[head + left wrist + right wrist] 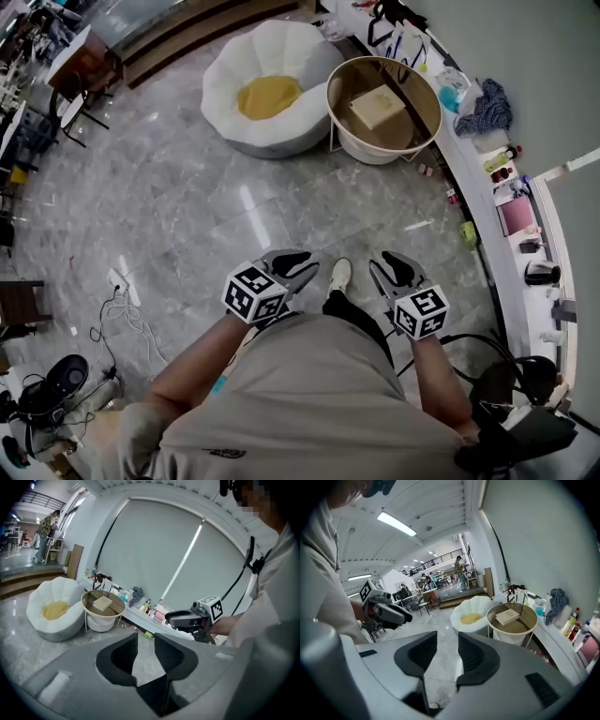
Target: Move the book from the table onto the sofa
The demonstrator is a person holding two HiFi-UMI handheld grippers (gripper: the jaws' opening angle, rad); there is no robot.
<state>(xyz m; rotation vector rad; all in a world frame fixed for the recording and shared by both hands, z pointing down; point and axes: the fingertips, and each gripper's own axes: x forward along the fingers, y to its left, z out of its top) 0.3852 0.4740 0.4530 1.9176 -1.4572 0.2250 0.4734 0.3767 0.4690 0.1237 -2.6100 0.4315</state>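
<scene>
The left gripper [300, 263] is held low in front of the person's body. In the left gripper view its fingers [125, 652] are seen partly spread, with only bare floor in the narrow gap; nothing is pinched or touched. The right gripper [393, 268] is carried level with it at 3 o'clock, well apart. Its fingers [423, 652] are likewise spread, nothing is held, and grey floor is seen between them. A white shoe [340, 275] is seen between the two grippers.

Beyond the fingers a wide stretch of glossy marble floor [206, 206] lies open. It is bounded at 3 o'clock by a long white surface [475, 192] along the wall, crowded with bottles and small items. Loose cables [124, 314] are lying at 9 o'clock, off to the side.

Farther on, at 12 to 1 o'clock, a round surface [330, 97] with a raised rim is standing on thin legs. The book [377, 107] is lying flat at its middle, clear of the rim. Just beside it, at 11 o'clock, the white petal-shaped sofa [281, 47] is placed, with a yellow cushion [267, 97] in its seat.
</scene>
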